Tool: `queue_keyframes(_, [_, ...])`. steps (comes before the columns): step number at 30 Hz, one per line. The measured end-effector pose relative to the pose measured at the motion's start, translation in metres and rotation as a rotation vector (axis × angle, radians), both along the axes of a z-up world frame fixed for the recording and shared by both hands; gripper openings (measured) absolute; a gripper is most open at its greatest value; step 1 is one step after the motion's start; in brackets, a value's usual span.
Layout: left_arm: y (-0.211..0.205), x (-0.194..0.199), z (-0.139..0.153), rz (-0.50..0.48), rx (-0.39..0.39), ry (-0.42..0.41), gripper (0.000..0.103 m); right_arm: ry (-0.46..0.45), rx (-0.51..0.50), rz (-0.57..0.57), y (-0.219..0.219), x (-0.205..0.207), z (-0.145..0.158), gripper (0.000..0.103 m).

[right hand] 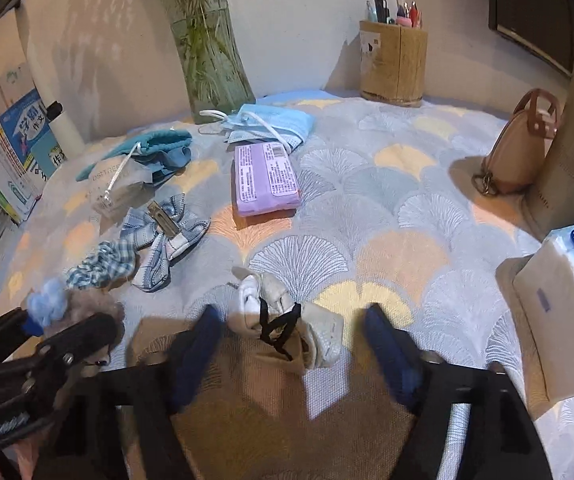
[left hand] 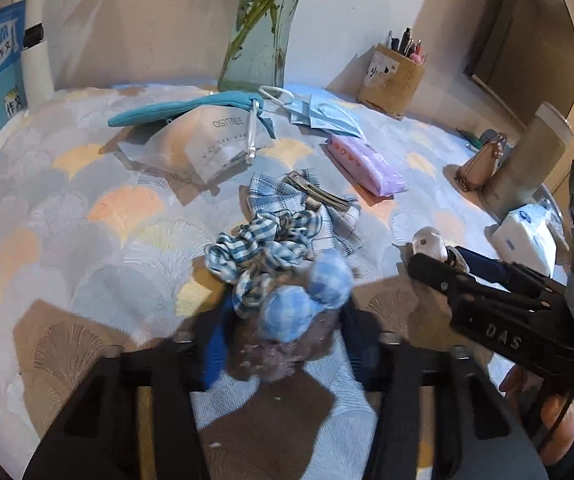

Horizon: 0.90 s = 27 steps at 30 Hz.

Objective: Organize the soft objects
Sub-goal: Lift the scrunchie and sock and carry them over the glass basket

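My left gripper point(left hand: 283, 344) is open around a fuzzy brown scrunchie with blue pompoms point(left hand: 303, 304), which lies between its blue pads; it also shows in the right wrist view point(right hand: 51, 304). A blue checked scrunchie point(left hand: 259, 252) and a plaid bow clip point(left hand: 311, 200) lie just beyond. My right gripper point(right hand: 293, 344) is open around a white sock bundle with a black tie point(right hand: 283, 316), which lies on the cloth between its pads. The sock's tip shows in the left wrist view point(left hand: 431, 242).
On the patterned cloth point(right hand: 367, 208) lie a purple tissue pack point(right hand: 265, 178), blue face masks point(right hand: 275, 124), a teal cloth on a packet point(left hand: 191, 106), a glass vase point(right hand: 211, 52), a pen holder point(right hand: 393, 60), a small brown bag point(right hand: 523, 144), a tissue pack point(right hand: 563, 312) and books point(right hand: 11, 148).
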<state>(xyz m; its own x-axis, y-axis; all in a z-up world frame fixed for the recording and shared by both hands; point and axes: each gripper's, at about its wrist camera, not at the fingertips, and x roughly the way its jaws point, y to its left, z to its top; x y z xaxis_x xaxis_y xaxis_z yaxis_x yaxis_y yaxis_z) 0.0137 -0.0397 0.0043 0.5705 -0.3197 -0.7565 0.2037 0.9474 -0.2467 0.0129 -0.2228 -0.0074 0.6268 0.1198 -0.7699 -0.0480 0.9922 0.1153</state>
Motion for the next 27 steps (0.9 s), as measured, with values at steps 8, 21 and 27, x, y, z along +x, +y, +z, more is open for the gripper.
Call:
queue_keyframes(8, [0.0, -0.009, 0.008, -0.009, -0.005, -0.05, 0.037, -0.048, 0.007, -0.006, -0.002, -0.006, 0.007, 0.045])
queue_keyframes(21, [-0.057, -0.028, 0.062, -0.133, -0.007, -0.161, 0.037, -0.086, 0.123, -0.066, -0.045, -0.035, 0.042, 0.045])
queue_keyframes(27, [-0.118, -0.035, 0.093, -0.264, 0.017, -0.217, 0.037, -0.185, 0.154, -0.139, -0.095, -0.064, 0.09, 0.045])
